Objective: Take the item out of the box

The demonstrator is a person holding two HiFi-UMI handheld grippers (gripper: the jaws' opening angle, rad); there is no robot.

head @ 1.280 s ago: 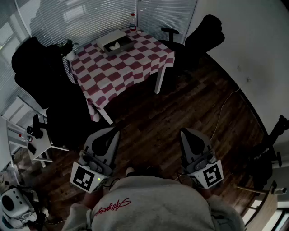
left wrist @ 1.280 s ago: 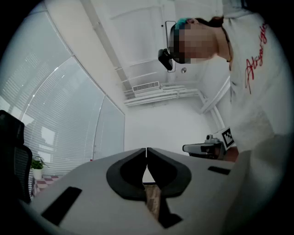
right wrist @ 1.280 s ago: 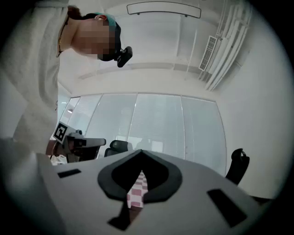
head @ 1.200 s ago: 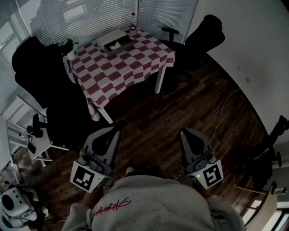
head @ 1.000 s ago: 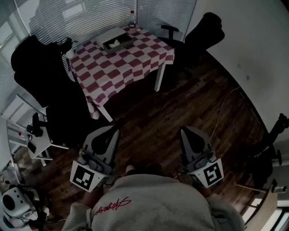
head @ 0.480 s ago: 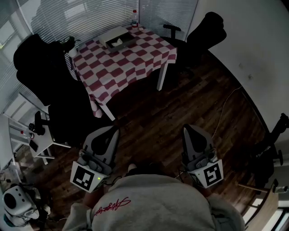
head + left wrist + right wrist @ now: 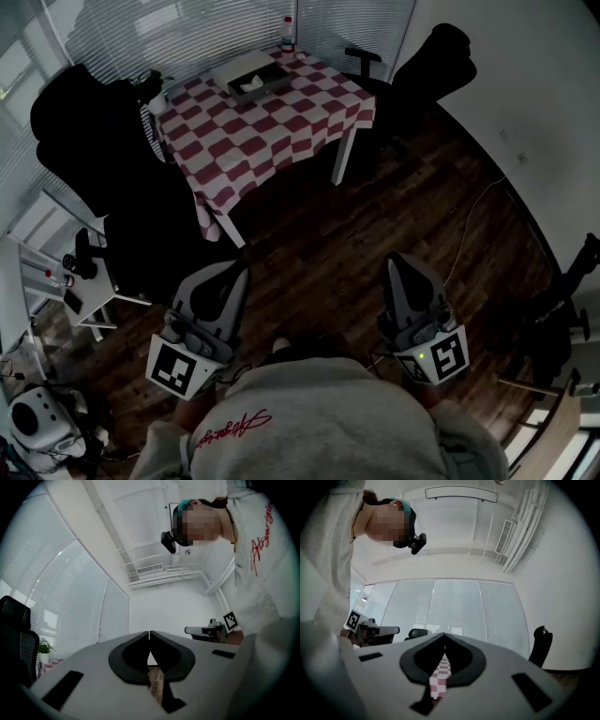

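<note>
Low in the frame, the left gripper [image 7: 236, 275] and right gripper [image 7: 401, 262] hang with jaws pressed together, empty. Bare wooden floor [image 7: 375, 220] separates them from the checkered table [image 7: 281, 131] at upper centre. The box [image 7: 246, 75] sits near the table's far edge, with a black chair [image 7: 98, 141] close beside its left edge.

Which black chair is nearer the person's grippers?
The chair left of the checkered table, just ahead of the left gripper; the other chair stands at the table's far right corner.

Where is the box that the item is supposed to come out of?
In the head view, the box sits at the far end of the checkered table, top centre of the picture, near a small bottle by the window blinds.
</note>
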